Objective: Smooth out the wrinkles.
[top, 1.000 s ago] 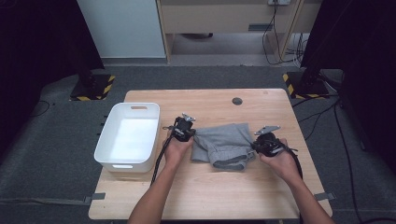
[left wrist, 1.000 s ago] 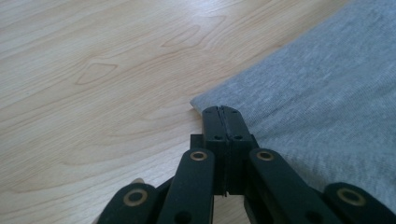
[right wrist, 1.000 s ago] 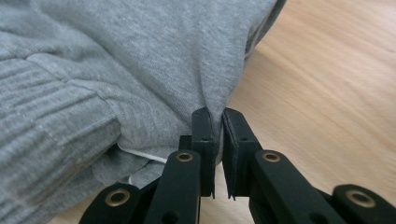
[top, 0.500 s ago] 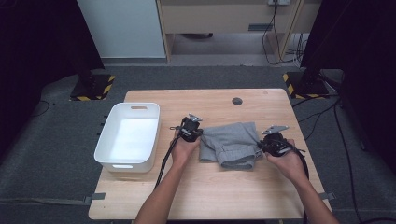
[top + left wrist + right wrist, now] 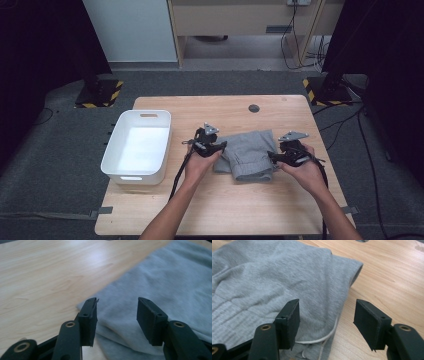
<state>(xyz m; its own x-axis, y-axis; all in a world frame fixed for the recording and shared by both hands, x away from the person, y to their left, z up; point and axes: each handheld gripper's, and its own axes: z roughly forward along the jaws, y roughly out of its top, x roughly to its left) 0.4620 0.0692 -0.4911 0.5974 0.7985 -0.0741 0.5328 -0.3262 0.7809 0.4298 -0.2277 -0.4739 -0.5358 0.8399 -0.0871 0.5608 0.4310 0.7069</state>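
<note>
With both my left fingers [image 5: 117, 315] and right fingers [image 5: 327, 322] just opened and empty over the folded grey shorts [image 5: 248, 155], I should lift clear without snagging the fabric.

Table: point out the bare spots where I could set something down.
Free: the table front strip below the grey garment, and the back strip between garment and far edge, save a dark round spot. Crowded: the middle, with white bin, both grippers and garment.
</note>
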